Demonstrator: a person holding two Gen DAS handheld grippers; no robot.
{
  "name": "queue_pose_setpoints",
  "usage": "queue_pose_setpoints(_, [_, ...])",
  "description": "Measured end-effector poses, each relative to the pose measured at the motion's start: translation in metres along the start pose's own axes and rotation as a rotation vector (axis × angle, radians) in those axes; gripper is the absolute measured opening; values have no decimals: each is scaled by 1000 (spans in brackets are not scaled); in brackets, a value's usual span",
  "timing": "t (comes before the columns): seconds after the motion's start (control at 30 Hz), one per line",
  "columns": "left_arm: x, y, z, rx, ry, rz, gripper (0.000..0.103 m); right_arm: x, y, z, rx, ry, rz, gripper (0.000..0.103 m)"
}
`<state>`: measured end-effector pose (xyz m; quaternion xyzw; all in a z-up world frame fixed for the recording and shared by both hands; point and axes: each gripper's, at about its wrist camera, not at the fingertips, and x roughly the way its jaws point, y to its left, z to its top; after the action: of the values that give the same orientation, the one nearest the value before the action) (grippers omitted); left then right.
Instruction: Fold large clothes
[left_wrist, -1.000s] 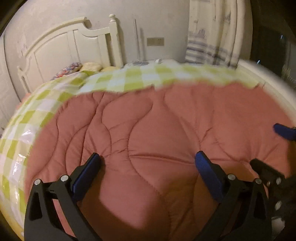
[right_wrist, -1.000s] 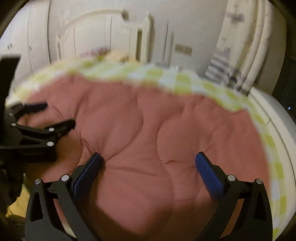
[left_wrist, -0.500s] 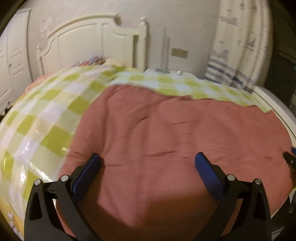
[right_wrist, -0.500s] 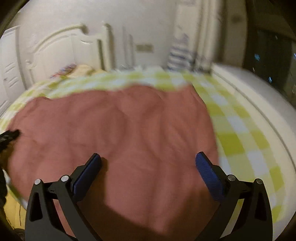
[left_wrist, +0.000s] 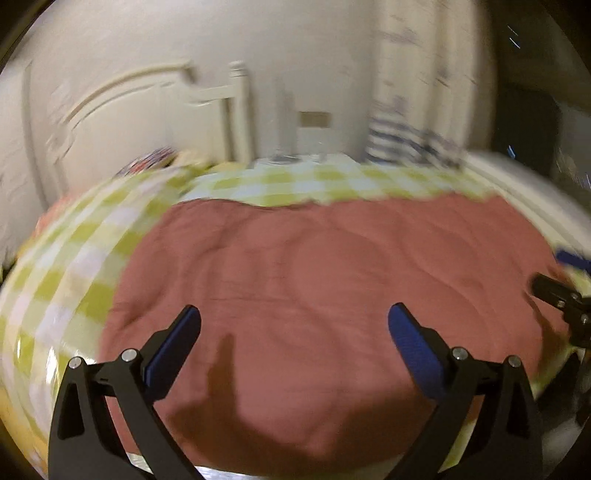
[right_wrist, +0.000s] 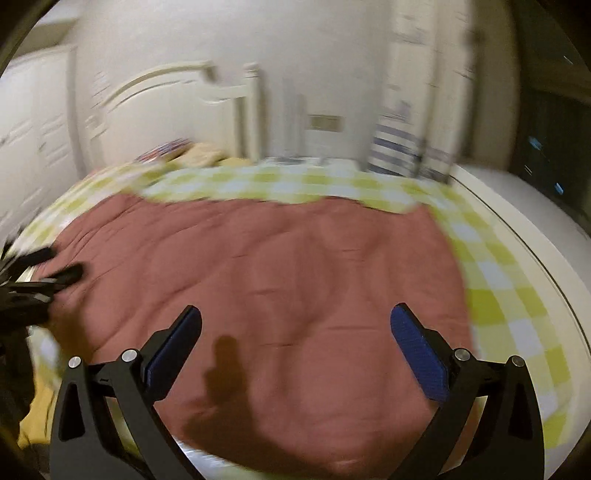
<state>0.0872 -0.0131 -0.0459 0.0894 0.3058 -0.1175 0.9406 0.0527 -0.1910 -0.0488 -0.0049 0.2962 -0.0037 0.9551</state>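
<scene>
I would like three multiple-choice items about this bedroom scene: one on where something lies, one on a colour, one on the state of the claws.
1. Where does the pink quilt lie?
A. On the checked bedsheet
B. On the floor
C. Over the headboard

2. What colours is the bedsheet?
A. Blue and grey
B. Green and white
C. Plain red

3. How are the two claws?
A. Both shut on the quilt
B. One open, one shut
C. Both open, holding nothing

Answers:
1 A: checked cloth shows around the quilt's edges.
2 B: green and white squares are visible.
3 C: the left claw and the right claw have their fingers spread, with nothing between them.
</scene>
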Motion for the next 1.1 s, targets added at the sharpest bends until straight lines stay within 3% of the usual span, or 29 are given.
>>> queue_pose_setpoints(0.1, [18, -20, -14, 58, 50, 35, 101, 22, 34, -15, -98, 71, 25, 98])
queue_pose_setpoints(0.2, [25, -15, -17, 56, 54, 15, 101, 33, 36, -25, -96, 64, 16, 99])
queue_pose_setpoints(0.27, [21, -9, -16, 34, 66, 0, 101, 32, 30, -20, -79, 89, 40, 98])
queue_pose_setpoints(0.37, [6, 9, -11, -25, 35, -14, 101, 19, 20, -14, -69, 65, 7, 98])
queue_pose_setpoints(0.5, [-10, 50, -13, -134, -22, 63, 101, 2, -10, -18, 6, 24, -55, 98])
queue_pose_setpoints(0.57, [-2, 76, -21, -202, 15, 95, 101, 2, -39, -27, 66, 40, -98, 98])
queue_pose_setpoints(0.63, [9, 92, -30, -242, 56, 104, 101, 11, -58, -37, 115, 69, -85, 98])
queue_pose_setpoints(0.8, [20, 96, -35, -227, 86, 132, 101, 14, -53, -37, 95, 86, -111, 98])
queue_pose_setpoints(0.93, [-10, 87, -28, -214, -19, 164, 100, -8, -37, -29, 90, 5, -100, 98])
queue_pose_setpoints(1.03, [-37, 60, -21, -135, -122, 156, 101, -20, -12, -23, 29, -52, -54, 98])
queue_pose_setpoints(1.1, [-35, 39, -18, -53, -119, 137, 101, -17, 8, -23, -35, -53, -21, 98])
